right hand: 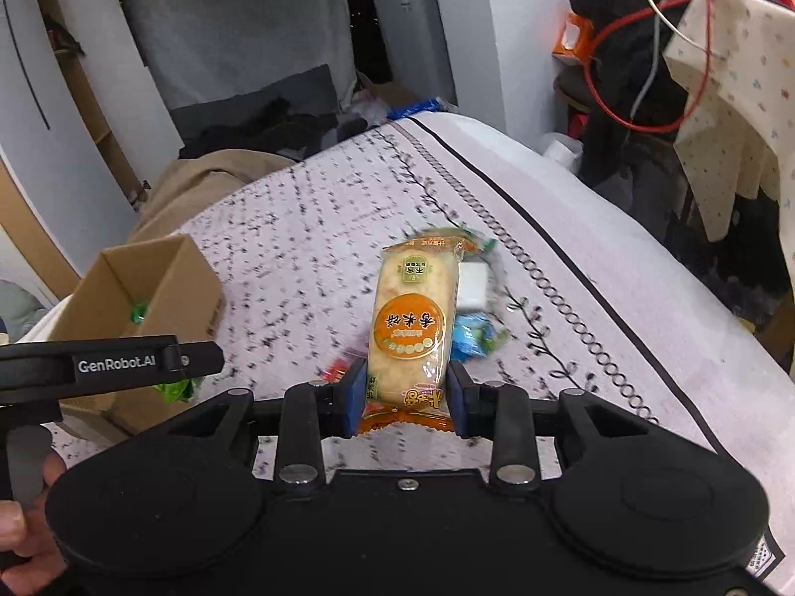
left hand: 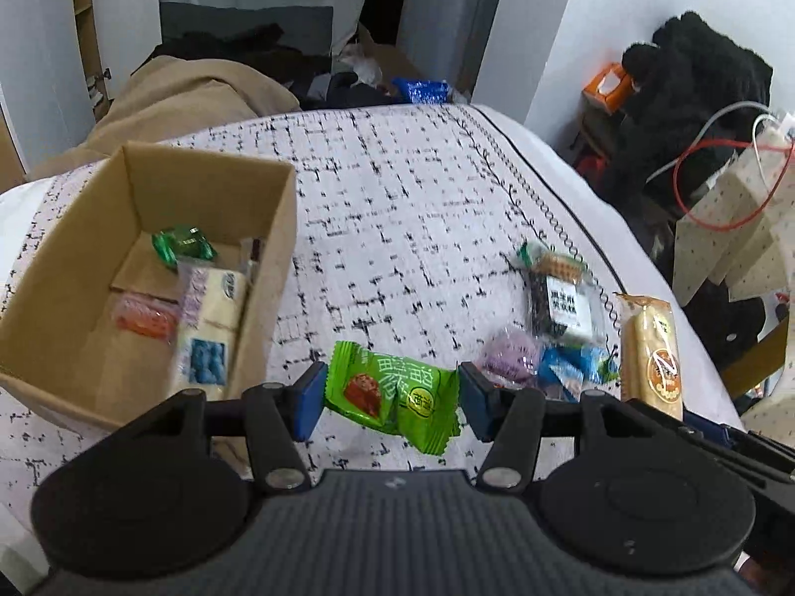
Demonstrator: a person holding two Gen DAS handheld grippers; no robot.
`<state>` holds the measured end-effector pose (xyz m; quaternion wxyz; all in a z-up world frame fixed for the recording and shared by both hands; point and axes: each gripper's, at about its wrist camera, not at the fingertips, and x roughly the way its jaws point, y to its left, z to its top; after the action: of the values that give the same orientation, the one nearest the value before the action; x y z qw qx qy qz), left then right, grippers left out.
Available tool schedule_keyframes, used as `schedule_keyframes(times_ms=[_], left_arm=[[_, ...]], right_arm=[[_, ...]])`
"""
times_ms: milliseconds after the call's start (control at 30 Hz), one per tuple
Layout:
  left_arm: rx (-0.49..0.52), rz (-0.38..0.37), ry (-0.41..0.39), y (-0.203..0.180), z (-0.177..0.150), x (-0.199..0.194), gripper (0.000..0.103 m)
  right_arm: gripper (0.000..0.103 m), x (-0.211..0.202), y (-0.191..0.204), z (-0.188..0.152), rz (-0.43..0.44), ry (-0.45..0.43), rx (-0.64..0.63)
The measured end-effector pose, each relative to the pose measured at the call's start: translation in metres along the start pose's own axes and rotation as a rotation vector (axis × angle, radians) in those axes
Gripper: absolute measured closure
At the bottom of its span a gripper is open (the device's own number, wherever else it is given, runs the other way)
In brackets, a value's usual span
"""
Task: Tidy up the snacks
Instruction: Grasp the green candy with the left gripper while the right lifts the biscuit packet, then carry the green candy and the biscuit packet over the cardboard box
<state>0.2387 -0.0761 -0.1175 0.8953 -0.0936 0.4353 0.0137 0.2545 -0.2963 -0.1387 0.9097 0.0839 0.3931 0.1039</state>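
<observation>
Clamping a green snack packet (left hand: 392,397) between its blue pads, the left gripper (left hand: 390,405) holds it above the patterned bedcover (left hand: 397,198), just right of the cardboard box (left hand: 149,268); the packet hangs crosswise, its crimped ends pressed by the two fingers. Inside the box lie a small green candy (left hand: 183,244), an orange-red sweet (left hand: 144,318) and a long pale wafer pack (left hand: 208,328) with a blue picture near its lower end. The box's near wall stands between the held packet and these contents. On the cover to the right sits a loose heap: a black-and-white packet (left hand: 564,305), a purple sweet (left hand: 507,360) and a blue wrapper (left hand: 571,367), touching or overlapping one another. The right gripper (right hand: 405,397) is closed on an orange rice cracker pack (right hand: 412,318), gripped at its near end so the pack stands up and hides much of the heap behind it; only a white corner and the blue wrapper (right hand: 472,337) peek out beside it. From the right wrist view the left gripper's black body (right hand: 109,365) crosses in front of the box (right hand: 149,288), with a hand (right hand: 25,526) on its handle at the lower left. Beyond the bed are a tan blanket (left hand: 189,94), dark clothes, an orange carton (left hand: 606,84) and a red cable (left hand: 720,184) looped over a spotted cloth
</observation>
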Motion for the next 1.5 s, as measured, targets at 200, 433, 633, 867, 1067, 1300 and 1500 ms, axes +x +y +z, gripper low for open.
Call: schedule_keyframes(times_ms=[200,433,633,867,1067,1300,1500], left_arm=[[-0.036,-0.024,-0.018,0.013,0.008,-0.009,0.047],[-0.084,-0.034,-0.053,0.034,0.02,-0.024,0.047],[-0.121,-0.017,-0.071,0.054,0.029,-0.03,0.047],[-0.159,0.007,-0.094,0.079,0.038,-0.037,0.047],[-0.184,0.061,-0.125,0.102,0.044,-0.042,0.047],[-0.23,0.099,-0.14,0.13,0.053,-0.043,0.047],[-0.272,0.105,-0.125,0.147,0.057,-0.038,0.047]], right_arm=[[0.07,-0.004,0.022,0.006,0.018,-0.013,-0.013],[0.07,-0.008,0.05,0.016,0.047,-0.037,-0.018],[0.07,-0.006,0.078,0.023,0.077,-0.057,-0.042],[0.07,-0.001,0.112,0.028,0.126,-0.067,-0.072],[0.07,0.009,0.139,0.032,0.162,-0.061,-0.11],[0.07,0.023,0.169,0.031,0.19,-0.039,-0.135],[0.07,0.038,0.193,0.026,0.211,-0.007,-0.159]])
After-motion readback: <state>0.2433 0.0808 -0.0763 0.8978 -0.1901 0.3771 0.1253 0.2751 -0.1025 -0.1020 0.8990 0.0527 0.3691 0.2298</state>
